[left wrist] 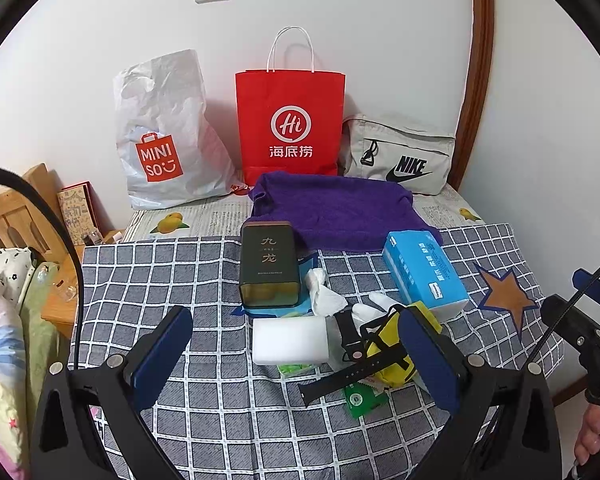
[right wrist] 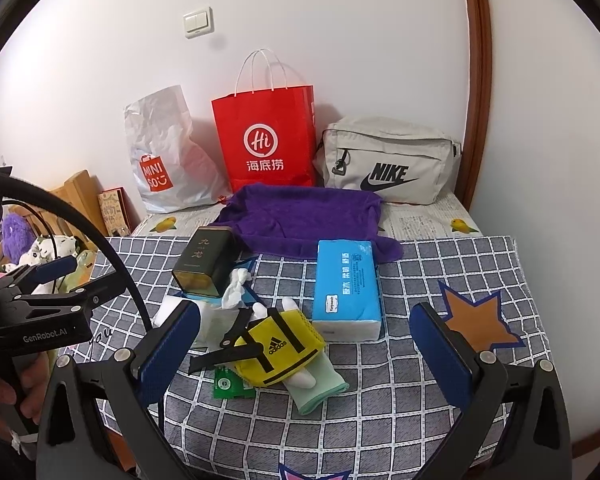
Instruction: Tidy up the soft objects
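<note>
Soft things lie on the checked cloth [left wrist: 160, 276]: a purple towel [left wrist: 340, 212] [right wrist: 304, 216] at the back, a blue tissue pack [left wrist: 424, 272] [right wrist: 348, 280], a white sponge block [left wrist: 290, 340], a crumpled tissue [left wrist: 324, 296] [right wrist: 234, 288], a yellow Adidas cloth piece [right wrist: 284, 344] [left wrist: 388, 360] and a mint glove [right wrist: 320, 384]. My left gripper [left wrist: 296, 314] is open, just short of the sponge. My right gripper [right wrist: 304, 308] is open above the yellow piece and the glove. Neither holds anything.
A dark tin [left wrist: 268, 264] [right wrist: 204, 264], a black watch strap [left wrist: 340, 376] and a green packet [right wrist: 228, 384] sit among the soft things. A Miniso plastic bag [left wrist: 160, 148], a red paper bag [left wrist: 290, 120] and a Nike bag [left wrist: 404, 156] stand against the wall.
</note>
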The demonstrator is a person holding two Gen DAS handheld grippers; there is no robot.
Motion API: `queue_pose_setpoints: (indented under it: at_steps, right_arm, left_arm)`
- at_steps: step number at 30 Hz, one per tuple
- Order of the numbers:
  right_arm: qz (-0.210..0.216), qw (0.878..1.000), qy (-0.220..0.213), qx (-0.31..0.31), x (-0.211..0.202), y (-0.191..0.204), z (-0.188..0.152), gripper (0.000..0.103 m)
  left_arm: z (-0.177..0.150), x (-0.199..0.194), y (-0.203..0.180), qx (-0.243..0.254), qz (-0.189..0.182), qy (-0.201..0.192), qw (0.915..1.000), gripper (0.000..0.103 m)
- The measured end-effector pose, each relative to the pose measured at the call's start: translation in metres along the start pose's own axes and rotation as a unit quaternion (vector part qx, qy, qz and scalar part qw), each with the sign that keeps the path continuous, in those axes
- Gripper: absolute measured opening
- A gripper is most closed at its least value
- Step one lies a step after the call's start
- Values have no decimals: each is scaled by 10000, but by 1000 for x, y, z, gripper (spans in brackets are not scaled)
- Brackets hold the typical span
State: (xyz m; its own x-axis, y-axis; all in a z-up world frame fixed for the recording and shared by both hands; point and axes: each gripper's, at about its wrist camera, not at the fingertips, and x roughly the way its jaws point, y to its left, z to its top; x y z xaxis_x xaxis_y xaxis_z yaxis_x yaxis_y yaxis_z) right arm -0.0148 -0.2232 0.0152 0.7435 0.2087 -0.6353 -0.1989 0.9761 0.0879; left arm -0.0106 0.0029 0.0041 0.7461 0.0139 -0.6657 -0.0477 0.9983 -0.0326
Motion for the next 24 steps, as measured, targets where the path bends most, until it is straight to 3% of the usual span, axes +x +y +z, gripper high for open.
queue_pose_setpoints:
  at_steps: [24]
  right_arm:
    - [5,10000,-57,19,-3,-2,1,103]
  left_arm:
    - [-1,-2,3,19,-2,-6,10000,103]
